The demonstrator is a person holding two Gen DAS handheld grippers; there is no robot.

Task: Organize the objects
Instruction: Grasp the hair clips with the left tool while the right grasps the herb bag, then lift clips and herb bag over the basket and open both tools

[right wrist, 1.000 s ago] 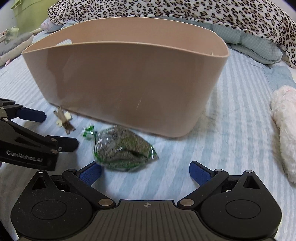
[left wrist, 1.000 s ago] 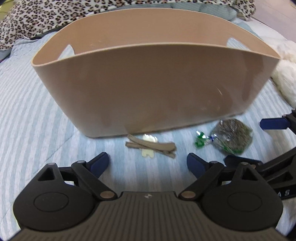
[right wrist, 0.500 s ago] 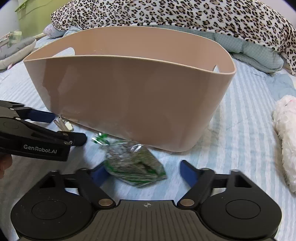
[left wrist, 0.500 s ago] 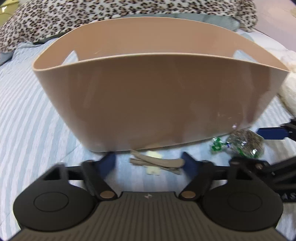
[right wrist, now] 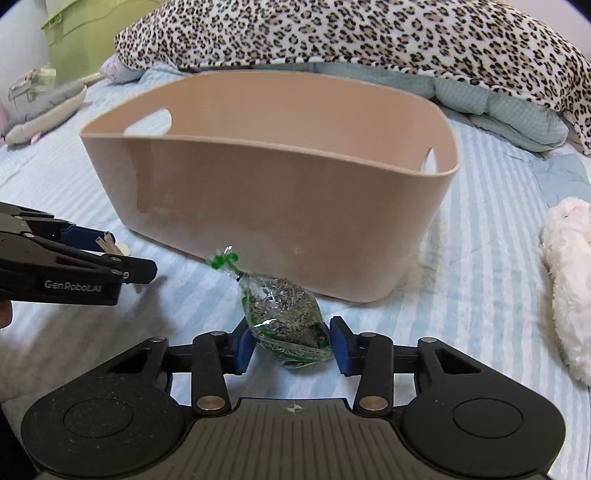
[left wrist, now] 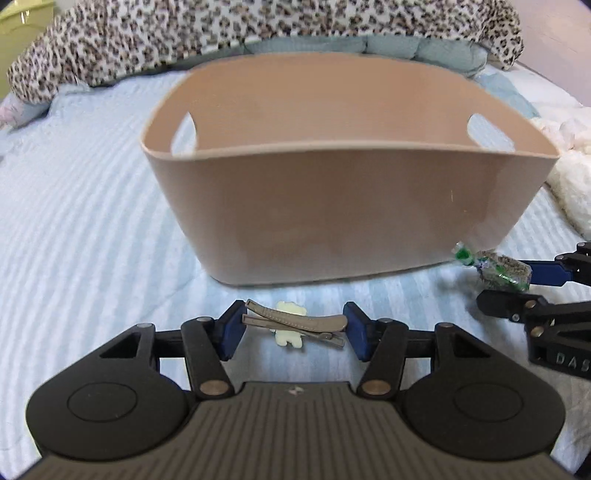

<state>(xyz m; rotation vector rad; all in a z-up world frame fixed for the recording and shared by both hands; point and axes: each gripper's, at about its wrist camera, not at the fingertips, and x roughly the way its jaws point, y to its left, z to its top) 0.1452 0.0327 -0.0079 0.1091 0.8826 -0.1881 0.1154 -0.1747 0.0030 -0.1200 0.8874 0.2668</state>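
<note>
A tan plastic basket (left wrist: 347, 218) with cut-out handles stands on the striped blue bed; it also shows in the right wrist view (right wrist: 280, 206). My left gripper (left wrist: 293, 326) is shut on a grey-brown hair clip (left wrist: 295, 323) with a pale yellow charm, held lifted in front of the basket. My right gripper (right wrist: 291, 341) is shut on a clear bag of dried herbs (right wrist: 284, 317) tied with green ribbon, also lifted. The bag shows at the right of the left wrist view (left wrist: 498, 271). The left gripper shows at the left of the right wrist view (right wrist: 107, 254).
A leopard-print blanket (right wrist: 369, 33) and teal pillows (right wrist: 498, 107) lie behind the basket. A white fluffy toy (right wrist: 569, 280) lies at the right. A grey soft toy (right wrist: 44, 110) and a green box (right wrist: 77, 40) are at the far left.
Both grippers closed, the left on the hair clip and the right on the herb bag, and both lifted their objects off the bed and pulled back from the basket.
</note>
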